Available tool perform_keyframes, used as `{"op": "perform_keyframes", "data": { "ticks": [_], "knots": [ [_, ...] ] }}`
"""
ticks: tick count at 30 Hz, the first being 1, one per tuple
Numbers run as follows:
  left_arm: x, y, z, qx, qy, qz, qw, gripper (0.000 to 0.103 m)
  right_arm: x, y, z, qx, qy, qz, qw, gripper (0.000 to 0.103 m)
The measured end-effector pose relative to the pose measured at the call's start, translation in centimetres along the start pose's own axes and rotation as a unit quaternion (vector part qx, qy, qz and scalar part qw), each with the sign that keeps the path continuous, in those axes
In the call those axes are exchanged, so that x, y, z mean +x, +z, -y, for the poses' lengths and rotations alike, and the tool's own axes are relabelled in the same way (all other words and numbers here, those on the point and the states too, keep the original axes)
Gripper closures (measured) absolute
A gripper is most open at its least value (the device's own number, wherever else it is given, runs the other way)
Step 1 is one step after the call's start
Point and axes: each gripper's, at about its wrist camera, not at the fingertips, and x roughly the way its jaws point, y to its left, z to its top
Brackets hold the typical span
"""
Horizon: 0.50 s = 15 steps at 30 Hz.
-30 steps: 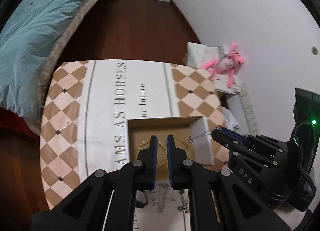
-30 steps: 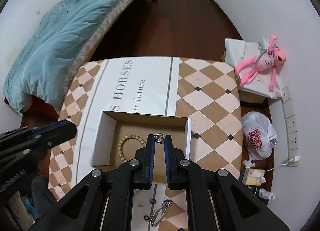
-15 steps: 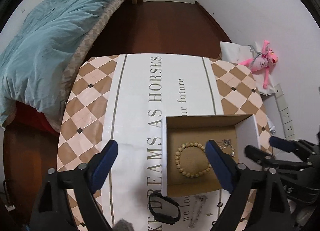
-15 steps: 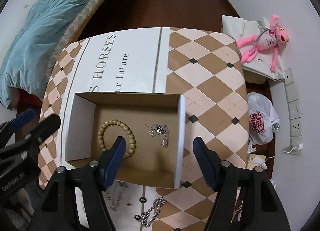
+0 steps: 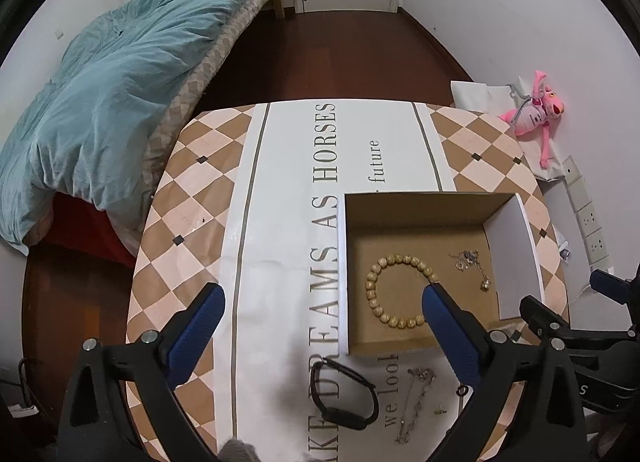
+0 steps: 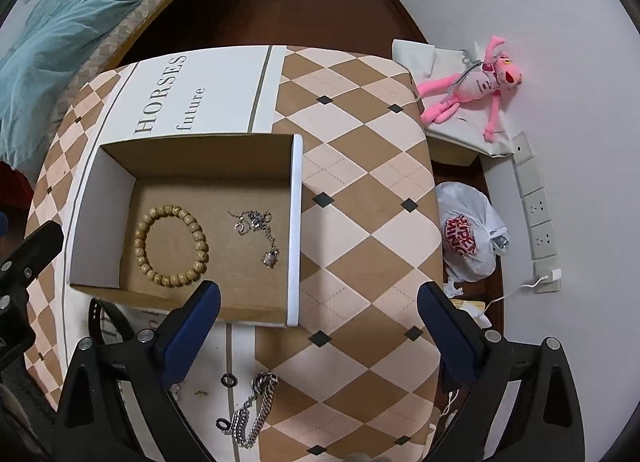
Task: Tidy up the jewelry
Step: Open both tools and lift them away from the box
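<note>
An open cardboard box (image 5: 512, 258) (image 6: 294, 222) sits on the table. Inside lie a wooden bead bracelet (image 5: 394, 290) (image 6: 172, 246) and a thin silver pendant necklace (image 5: 472, 266) (image 6: 258, 230). In front of the box lie a black band (image 5: 344, 394) (image 6: 104, 318), a silver chain (image 5: 414, 402), a thick silver chain bracelet (image 6: 254, 414), small black rings (image 6: 229, 380) and a small stud (image 5: 440, 410). My left gripper (image 5: 320, 298) and my right gripper (image 6: 318, 298) are both wide open and empty, held above the table's near side.
The table (image 5: 280, 166) (image 6: 360, 190) has a checkered cloth with printed lettering. A bed with a teal duvet (image 5: 100, 102) is at the left. A pink plush toy (image 6: 476, 82), a white plastic bag (image 6: 468, 238) and wall sockets (image 6: 536, 206) are at the right.
Both grippers opened from shut and pulled up and back. The silver pendant necklace, held by my right gripper a second ago, now lies in the box.
</note>
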Motion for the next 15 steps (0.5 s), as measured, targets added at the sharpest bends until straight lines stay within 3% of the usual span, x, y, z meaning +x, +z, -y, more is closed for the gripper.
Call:
{"op": "perform_keyframes", "data": {
  "ticks": [15],
  "knots": [
    [-8.1, -2.2, -0.3, -0.005, -0.008, 0.07, 0.9975, 0.002, -9.9, -3.5, 1.0, 0.018, -0.005, 0.105, 0.994, 0.003]
  ]
}}
